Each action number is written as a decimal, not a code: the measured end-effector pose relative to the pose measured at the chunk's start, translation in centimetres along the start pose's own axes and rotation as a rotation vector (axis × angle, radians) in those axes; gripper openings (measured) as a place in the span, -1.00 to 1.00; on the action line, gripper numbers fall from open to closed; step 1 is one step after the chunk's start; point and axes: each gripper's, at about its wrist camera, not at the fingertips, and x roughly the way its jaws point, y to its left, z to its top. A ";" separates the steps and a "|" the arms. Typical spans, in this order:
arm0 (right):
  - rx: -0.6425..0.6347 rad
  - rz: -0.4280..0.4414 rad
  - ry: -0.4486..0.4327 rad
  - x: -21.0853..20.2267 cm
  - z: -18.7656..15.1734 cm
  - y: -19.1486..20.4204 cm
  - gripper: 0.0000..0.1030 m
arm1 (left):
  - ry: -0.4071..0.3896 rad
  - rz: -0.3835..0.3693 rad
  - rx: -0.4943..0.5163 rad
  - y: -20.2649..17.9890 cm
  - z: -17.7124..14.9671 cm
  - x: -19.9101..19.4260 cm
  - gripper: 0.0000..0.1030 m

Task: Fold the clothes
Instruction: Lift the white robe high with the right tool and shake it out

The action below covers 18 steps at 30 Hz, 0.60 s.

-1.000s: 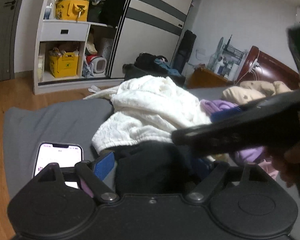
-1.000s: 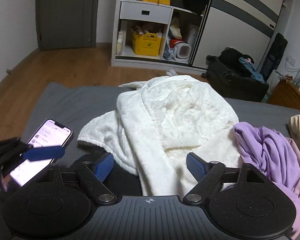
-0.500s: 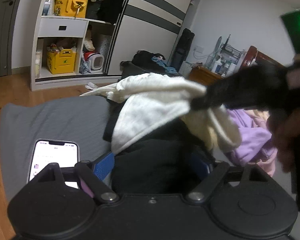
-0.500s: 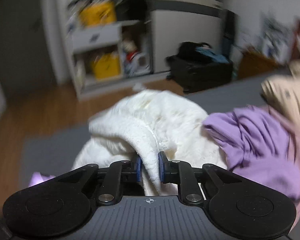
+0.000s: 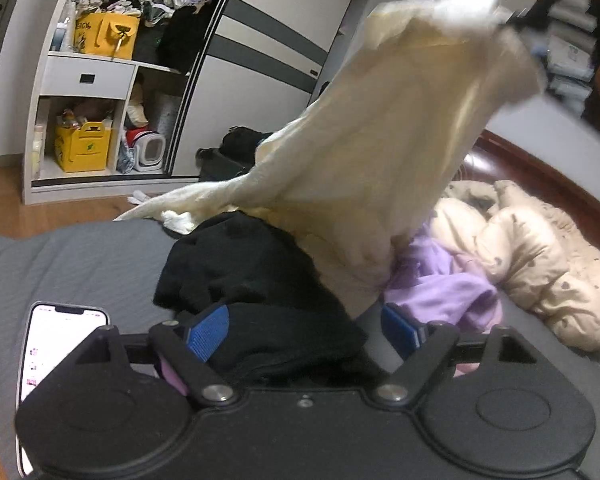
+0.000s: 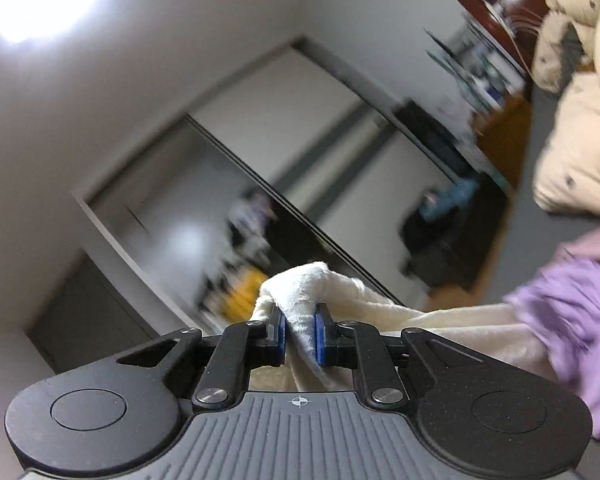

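Observation:
My right gripper has its jaws closing on a fold of the white fleecy garment, and the blue pads press it from both sides. In the left wrist view that white garment hangs stretched from the upper right down to the grey bed. Beneath it a black garment lies exposed. My left gripper is open, low over the bed, with the black cloth lying between its fingers and a gap at the right pad.
A lit phone lies on the bed at the near left. A purple garment and a beige padded jacket are piled on the right. Beyond the bed stand an open wardrobe and a dark suitcase.
My right gripper shut on the white garment, then rose and rolled, lifting it off the pile. The black garment came into view. The left gripper stayed where it was, still open.

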 end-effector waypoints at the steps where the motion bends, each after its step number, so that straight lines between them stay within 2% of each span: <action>1: 0.010 0.023 -0.023 -0.8 0.9 0.8 -0.74 | -0.006 -0.007 0.003 -0.1 0.1 -0.2 0.61; 12: 0.046 0.256 -0.228 -11.2 6.3 10.0 -0.73 | -0.079 -0.078 0.083 -2.4 0.0 -2.1 0.62; 18: -0.086 0.349 -0.349 -19.2 10.1 18.6 -0.73 | -0.196 -0.131 0.184 -4.7 -0.8 -5.3 0.62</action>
